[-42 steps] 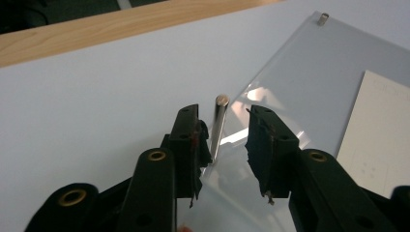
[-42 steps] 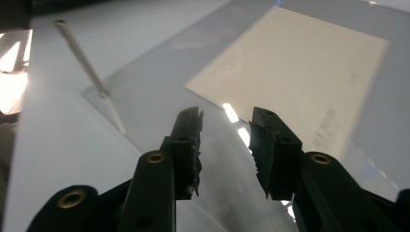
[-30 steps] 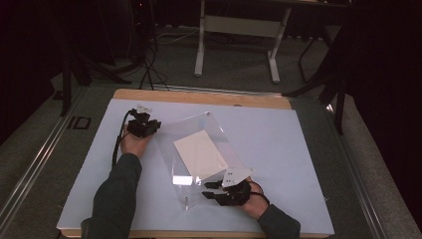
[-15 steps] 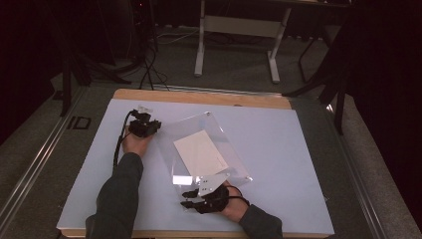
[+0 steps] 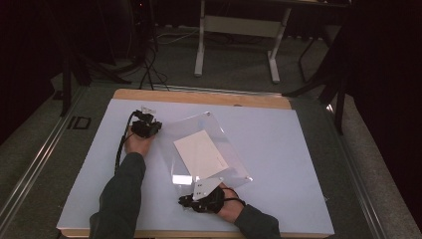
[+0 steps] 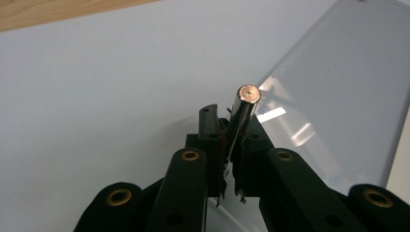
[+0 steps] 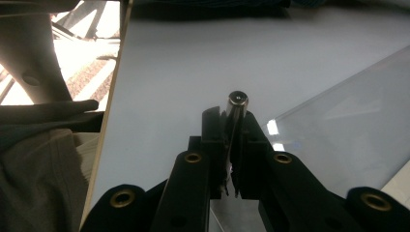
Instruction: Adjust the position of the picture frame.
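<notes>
A clear plastic sheet [image 5: 219, 134] lies on the white table top with a white paper [image 5: 201, 154] under it. At the sheet's far left corner, my left gripper [image 5: 149, 127] [image 6: 231, 126] is shut on a shiny metal post [image 6: 245, 102] with a copper-coloured end. My right gripper [image 5: 191, 200] [image 7: 231, 124] is at the sheet's near left corner, shut on a second metal post [image 7: 237, 104]. Both pairs of jaws have just been closing, each with its post between them. The clear sheet [image 6: 338, 96] [image 7: 348, 130] stretches away to the right of each post.
The white table top [image 5: 298, 159] has a wooden strip [image 5: 199, 97] along its far edge. Beyond it stand a white table frame [image 5: 236, 40] and cables on the floor. A person's sleeve and trousers [image 7: 38, 159] sit beside the table's near edge.
My right gripper has moved left along the sheet's near edge and slightly toward the person. The left hand has stayed at the far left corner.
</notes>
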A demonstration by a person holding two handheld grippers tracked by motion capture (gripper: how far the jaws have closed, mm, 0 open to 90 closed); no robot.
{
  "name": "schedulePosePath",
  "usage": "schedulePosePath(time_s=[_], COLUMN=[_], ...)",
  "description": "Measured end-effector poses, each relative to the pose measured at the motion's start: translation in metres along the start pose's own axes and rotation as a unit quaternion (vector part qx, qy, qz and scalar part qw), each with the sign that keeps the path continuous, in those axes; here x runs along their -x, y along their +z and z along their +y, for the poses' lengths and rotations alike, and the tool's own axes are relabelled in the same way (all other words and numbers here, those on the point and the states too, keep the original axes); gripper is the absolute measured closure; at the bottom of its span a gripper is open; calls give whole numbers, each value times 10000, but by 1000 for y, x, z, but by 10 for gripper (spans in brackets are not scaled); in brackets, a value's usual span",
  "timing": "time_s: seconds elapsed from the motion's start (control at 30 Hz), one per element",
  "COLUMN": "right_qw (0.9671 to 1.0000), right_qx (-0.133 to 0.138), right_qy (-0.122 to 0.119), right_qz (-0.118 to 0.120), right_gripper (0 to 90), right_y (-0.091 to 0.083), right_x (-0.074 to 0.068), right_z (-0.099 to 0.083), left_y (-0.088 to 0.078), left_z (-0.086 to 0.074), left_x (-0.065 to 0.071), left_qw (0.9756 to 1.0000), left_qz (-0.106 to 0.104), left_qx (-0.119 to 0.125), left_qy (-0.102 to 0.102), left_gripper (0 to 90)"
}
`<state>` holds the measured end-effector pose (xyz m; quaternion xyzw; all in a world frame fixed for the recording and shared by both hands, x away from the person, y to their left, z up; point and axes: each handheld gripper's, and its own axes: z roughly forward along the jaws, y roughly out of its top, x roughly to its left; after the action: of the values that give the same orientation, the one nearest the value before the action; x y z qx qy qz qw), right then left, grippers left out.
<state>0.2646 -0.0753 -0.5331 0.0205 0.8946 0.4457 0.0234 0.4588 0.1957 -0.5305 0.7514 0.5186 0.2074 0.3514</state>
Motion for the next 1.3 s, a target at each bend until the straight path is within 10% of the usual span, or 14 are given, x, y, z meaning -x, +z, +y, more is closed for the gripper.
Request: schedulePosePath(time_s=[0.43, 0.9, 1.07, 1.3], right_qw=[9972, 9982, 9986, 9994], right_qx=[-35, 177, 27, 123], right_qy=[-591, -327, -288, -150], right_qz=[-464, -466, -437, -295], right_gripper=[829, 837, 836, 637], right_y=[-5, 0, 14, 12], right_x=[-20, -18, -13, -7], right_z=[17, 29, 23, 17], left_y=[8, 47, 54, 32], left_z=[36, 70, 60, 30], left_x=[42, 104, 94, 69], left_qw=[9985, 9919, 9926, 9946], left_qz=[-178, -719, -927, -948], left_qx=[290, 9, -283, -62], left_qy=[437, 1049, 727, 409], left_gripper=[842, 827, 573, 541])
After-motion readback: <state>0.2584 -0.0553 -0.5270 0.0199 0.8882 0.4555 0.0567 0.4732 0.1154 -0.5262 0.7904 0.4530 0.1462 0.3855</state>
